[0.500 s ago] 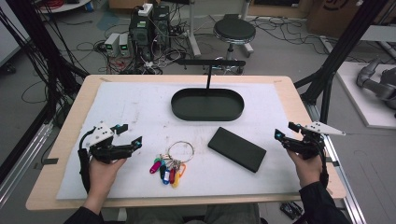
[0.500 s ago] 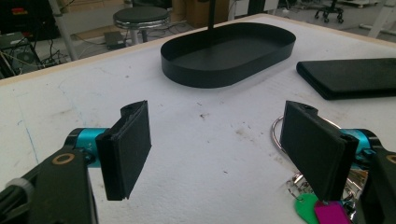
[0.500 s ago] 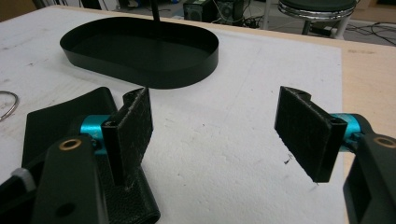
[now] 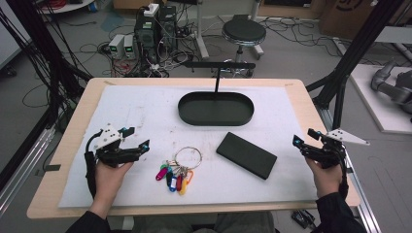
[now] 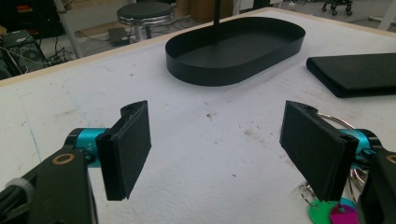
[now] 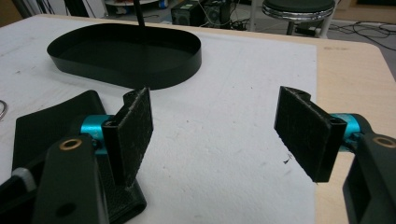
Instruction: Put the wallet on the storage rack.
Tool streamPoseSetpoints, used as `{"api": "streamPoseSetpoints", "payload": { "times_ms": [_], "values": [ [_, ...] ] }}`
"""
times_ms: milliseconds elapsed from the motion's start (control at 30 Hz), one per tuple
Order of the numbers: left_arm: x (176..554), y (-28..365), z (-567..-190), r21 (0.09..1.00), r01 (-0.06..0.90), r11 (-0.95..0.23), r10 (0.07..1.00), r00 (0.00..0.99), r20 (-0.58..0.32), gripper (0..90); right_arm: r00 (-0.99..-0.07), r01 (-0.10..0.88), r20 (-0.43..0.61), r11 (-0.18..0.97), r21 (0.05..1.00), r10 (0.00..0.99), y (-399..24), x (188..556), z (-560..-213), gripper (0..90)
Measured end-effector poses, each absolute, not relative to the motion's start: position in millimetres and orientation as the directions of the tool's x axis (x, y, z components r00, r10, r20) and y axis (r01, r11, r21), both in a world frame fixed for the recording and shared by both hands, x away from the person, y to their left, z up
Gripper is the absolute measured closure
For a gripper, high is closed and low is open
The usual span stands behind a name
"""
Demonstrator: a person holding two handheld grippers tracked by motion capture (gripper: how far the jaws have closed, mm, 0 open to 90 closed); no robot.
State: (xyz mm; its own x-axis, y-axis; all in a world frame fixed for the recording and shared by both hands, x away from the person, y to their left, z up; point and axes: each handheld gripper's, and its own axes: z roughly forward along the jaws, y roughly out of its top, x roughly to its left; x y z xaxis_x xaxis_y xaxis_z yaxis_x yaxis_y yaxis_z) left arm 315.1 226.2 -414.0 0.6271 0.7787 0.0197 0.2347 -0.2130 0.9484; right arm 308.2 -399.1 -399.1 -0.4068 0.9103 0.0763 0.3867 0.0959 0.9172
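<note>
- Two hand-held grippers are hovering low over the white mat (image 4: 145, 111) covering the worktop (image 4: 311, 104), one at each side, both standing wide with nothing between the jaws.
- The left hand-held gripper (image 4: 137, 138) is sitting at about 8 o'clock on the mat, aiming toward 3 o'clock; in the left gripper view its two black pads are facing each other across bare, speckled mat.
- The bunch of keys (image 4: 176, 170) is lying flat just beside that gripper, at about 6 o'clock on the mat, apart from its jaws.
- The keys are hanging on a thin silver ring (image 4: 188, 158), which is lying at the 12 o'clock end of the bunch; plastic tags are fanning out toward 6 o'clock in magenta, blue, red and orange.
- In the left gripper view, green and magenta tags (image 5: 332, 212) are peeking out behind the jaw at 4 o'clock.
- The right hand-held gripper (image 4: 305, 138) is hanging at the 3 o'clock edge of the worktop, pointing toward 9 o'clock.
- A flat black rectangular case (image 4: 246, 155) is lying between the keys and the right hand-held gripper, turned at a slant.
- A black oval tray (image 4: 216, 116) with a low wall is sitting at 12 o'clock; a thin black post is rising at its far wall.
</note>
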Motion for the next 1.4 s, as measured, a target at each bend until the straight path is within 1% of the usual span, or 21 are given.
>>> {"api": "streamPoseSetpoints", "payload": {
  "times_ms": [167, 233, 300, 433, 467, 500, 700, 833, 1033, 1067, 1133, 1200, 1267, 1300, 1367, 1400],
  "values": [
    [317, 224, -414, 0.947, 0.234, -0.22, 0.775, 0.631, 0.024, 24.7, -0.416, 0.383, 0.098, 0.076, 0.921, 0.904, -400, 304, -402, 28.5],
    [318, 223, -415, 0.946, 0.234, -0.224, 0.776, 0.63, 0.028, 24.7, -0.43, 0.396, 0.107, 0.081, 0.915, 0.896, -398, 305, -404, 28.7],
    [319, 223, -415, 0.944, 0.237, -0.228, 0.774, 0.633, 0.028, 24.7, -0.448, 0.409, 0.111, 0.093, 0.908, 0.887, -396, 306, -408, 31.9],
    [320, 222, -417, 0.942, 0.241, -0.234, 0.771, 0.636, 0.029, 24.7, -0.474, 0.435, 0.117, 0.116, 0.893, 0.873, -392, 310, -413, 32.7],
    [320, 222, -417, 0.94, 0.243, -0.241, 0.77, 0.637, 0.033, 24.7, -0.492, 0.46, 0.133, 0.127, 0.879, 0.86, -388, 313, -417, 36.0],
    [320, 222, -417, 0.94, 0.244, -0.24, 0.772, 0.635, 0.032, 24.7, -0.492, 0.46, 0.133, 0.127, 0.879, 0.86, -388, 313, -417, 36.0],
    [318, 223, -417, 0.94, 0.242, -0.24, 0.774, 0.632, 0.035, 24.7, -0.54, 0.507, 0.152, 0.176, 0.844, 0.828, -376, 320, -426, 42.5],
    [318, 224, -418, 0.939, 0.242, -0.244, 0.772, 0.635, 0.037, 24.7, -0.563, 0.525, 0.152, 0.209, 0.825, 0.813, -371, 322, -430, 44.0],
    [318, 222, -418, 0.936, 0.241, -0.256, 0.768, 0.638, 0.046, 24.7, -0.57, 0.555, 0.167, 0.227, 0.8, 0.805, -365, 324, -434, 44.7],
    [318, 221, -418, 0.935, 0.241, -0.26, 0.767, 0.639, 0.048, 24.7, -0.567, 0.582, 0.188, 0.229, 0.78, 0.802, -363, 326, -436, 44.6],
    [318, 221, -419, 0.934, 0.241, -0.263, 0.767, 0.64, 0.051, 24.7, -0.567, 0.59, 0.194, 0.23, 0.774, 0.801, -362, 327, -437, 44.7],
    [318, 220, -418, 0.933, 0.238, -0.269, 0.768, 0.637, 0.059, 24.7, -0.563, 0.625, 0.213, 0.242, 0.743, 0.799, -359, 330, -442, 45.4],
    [318, 220, -418, 0.933, 0.237, -0.27, 0.768, 0.638, 0.06, 24.7, -0.565, 0.626, 0.21, 0.249, 0.739, 0.798, -359, 331, -443, 45.5],
    [318, 221, -418, 0.933, 0.237, -0.269, 0.769, 0.637, 0.06, 24.7, -0.563, 0.651, 0.23, 0.255, 0.715, 0.794, -357, 333, -445, 45.3],
    [317, 221, -419, 0.933, 0.238, -0.27, 0.769, 0.637, 0.06, 24.7, -0.558, 0.664, 0.244, 0.25, 0.705, 0.793, -357, 334, -447, 45.1],
    [318, 221, -419, 0.932, 0.239, -0.271, 0.769, 0.637, 0.06, 24.7, -0.553, 0.677, 0.268, 0.238, 0.697, 0.789, -358, 335, -448, 45.1]
  ]
}}
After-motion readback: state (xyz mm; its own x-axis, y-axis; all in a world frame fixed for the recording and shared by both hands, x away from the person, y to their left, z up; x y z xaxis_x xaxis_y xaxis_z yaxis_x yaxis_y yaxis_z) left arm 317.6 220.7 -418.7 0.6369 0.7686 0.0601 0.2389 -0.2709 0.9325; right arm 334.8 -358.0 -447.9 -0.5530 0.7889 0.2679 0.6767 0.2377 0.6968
